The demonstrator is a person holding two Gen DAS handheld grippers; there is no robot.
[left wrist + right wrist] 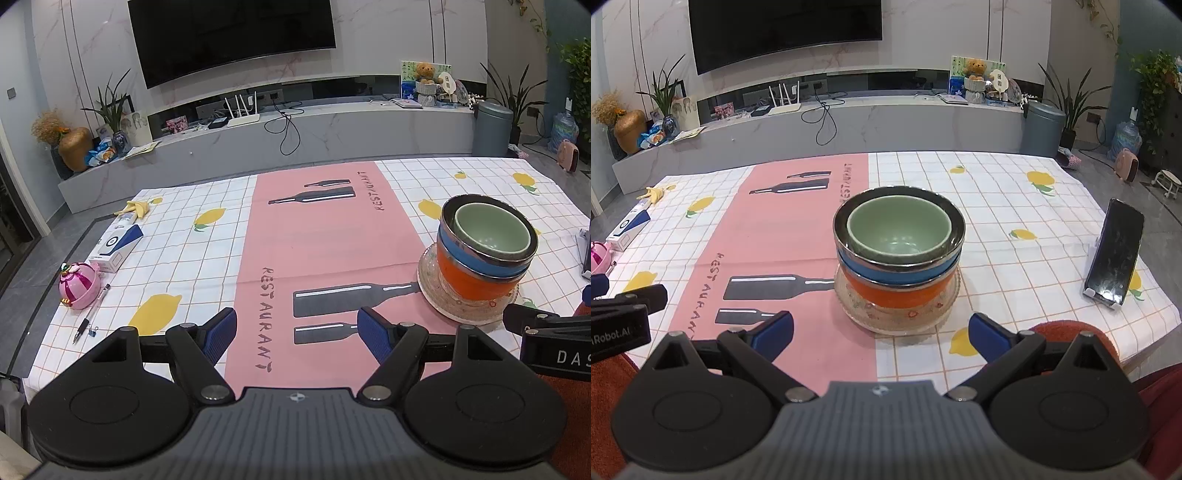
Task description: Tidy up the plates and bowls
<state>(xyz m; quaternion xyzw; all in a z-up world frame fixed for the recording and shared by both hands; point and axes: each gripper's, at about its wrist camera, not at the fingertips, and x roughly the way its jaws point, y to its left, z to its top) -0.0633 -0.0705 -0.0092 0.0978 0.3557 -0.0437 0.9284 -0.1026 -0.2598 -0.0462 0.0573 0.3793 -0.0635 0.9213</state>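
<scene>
Already stacked, by the look of it: at far left of the left wrist view, a pink toy point(78, 285), a pen point(91, 314) and a blue-and-white box point(116, 248) near the tablecloth's edge, well apart from the dishes and probably no part of the job. Lower centre of that view, left gripper point(296, 332) spread wide, nothing between the blue pads, hovering over the pink placemat point(321, 236) with its bottle print. At right of the same frame, the whole stack: glass plate point(436, 295) at the bottom, orange bowl point(469, 284) on it, blue bowl point(476, 258) nested in that, green bowl point(491, 230) seated inside the steel rim on top. Nested by size, most likely so the pile stays steady and takes little room. In the right wrist view, same stack in mid-frame, straddling the seam between placemat and lemon-print checked tablecloth point(1015, 192); right gripper point(881, 334) at lower centre, also spread and empty, aimed straight at the plate and just short of it. Judged from this, little left to do. Further right, a dark phone point(1115, 251) propped on a stand. Behind, across the upper frame, a wall-mounted television point(783, 29), a long grey console point(849, 122), potted plants at both ends, a grey bin point(1043, 127) at right.
</scene>
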